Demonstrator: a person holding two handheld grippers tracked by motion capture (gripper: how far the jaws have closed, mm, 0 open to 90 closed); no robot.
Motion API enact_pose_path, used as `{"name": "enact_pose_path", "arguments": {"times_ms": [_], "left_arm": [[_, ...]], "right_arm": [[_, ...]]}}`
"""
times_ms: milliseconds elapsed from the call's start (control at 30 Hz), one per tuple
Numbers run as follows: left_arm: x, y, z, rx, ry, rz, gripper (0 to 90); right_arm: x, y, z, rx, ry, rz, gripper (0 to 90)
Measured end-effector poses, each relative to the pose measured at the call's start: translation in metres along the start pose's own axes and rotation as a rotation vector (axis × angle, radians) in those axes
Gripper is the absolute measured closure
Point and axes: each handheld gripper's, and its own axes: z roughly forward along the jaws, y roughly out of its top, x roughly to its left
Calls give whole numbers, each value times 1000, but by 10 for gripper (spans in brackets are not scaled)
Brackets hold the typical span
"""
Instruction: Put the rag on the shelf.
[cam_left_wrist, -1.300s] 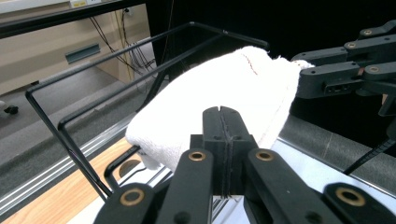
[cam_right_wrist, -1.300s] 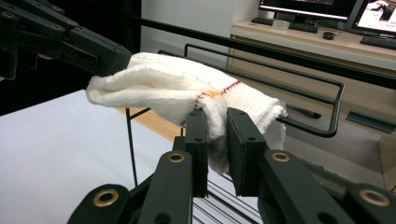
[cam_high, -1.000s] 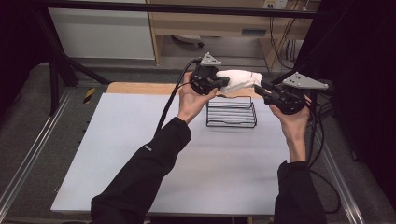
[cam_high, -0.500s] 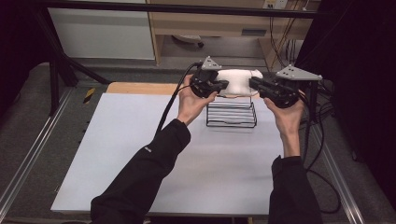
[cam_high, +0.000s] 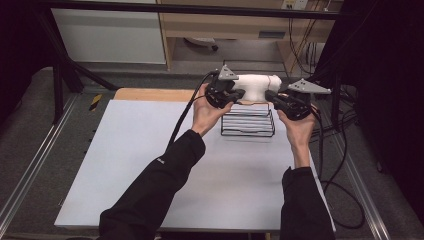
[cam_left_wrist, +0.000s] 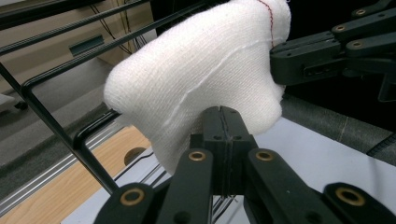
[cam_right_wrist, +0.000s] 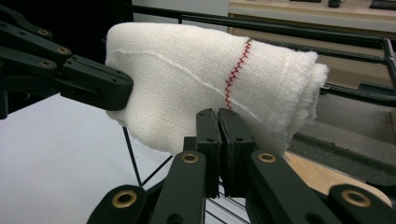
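- Cloth (cam_high: 254, 86), white and rolled, hides the wire rack's (cam_high: 248, 125) far side near the counter's (cam_high: 150, 165) far edge.
- Left tongs (cam_high: 242, 93) and right tongs (cam_high: 269, 95) each pinch a cloth edge, fully closed.

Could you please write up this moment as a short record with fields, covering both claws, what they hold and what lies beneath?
held item: white knitted cloth with a line of red stitching, bunched up
left claw: shut on one edge of the cloth
right claw: jaws have just been closing, now pinching the opposite edge
cloth position: in the air between both claws, above the black wire basket
basket: on the white table, near its far edge; contents cannot be told
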Motion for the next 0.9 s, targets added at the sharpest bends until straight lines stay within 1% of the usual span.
{"name": "enact_pose_path", "arguments": {"times_ms": [100,167,300,367,433,533,633,700,767,900], "left_arm": [[-1,0,-5,-3,-6,6,894],[-2,0,-10,-9,-13,-1,865],[-2,-3,-21,-8,-17,-4,802],[-3,-6,-28,-4,-20,-5,770],[-2,-10,-35,1,-29,-12,729],[0,-20,-45,16,-41,-28,649],[2,-32,-58,20,-33,-34,589],[4,-41,-66,30,-32,-46,533],[7,-51,-74,48,-23,-56,490],[13,-72,-92,67,-7,-64,398]], "right_arm": [[1,2,-5,-16,5,-1,844],[4,3,-10,-27,14,-9,819],[10,8,-17,-31,33,-25,733],[13,11,-21,-36,44,-15,692],[16,13,-24,-35,46,5,624],[20,14,-27,-30,55,20,543],[24,12,-29,-14,62,24,471],[26,10,-30,-4,65,33,415],[28,7,-32,3,72,43,365],[32,0,-35,20,79,57,273]]}}
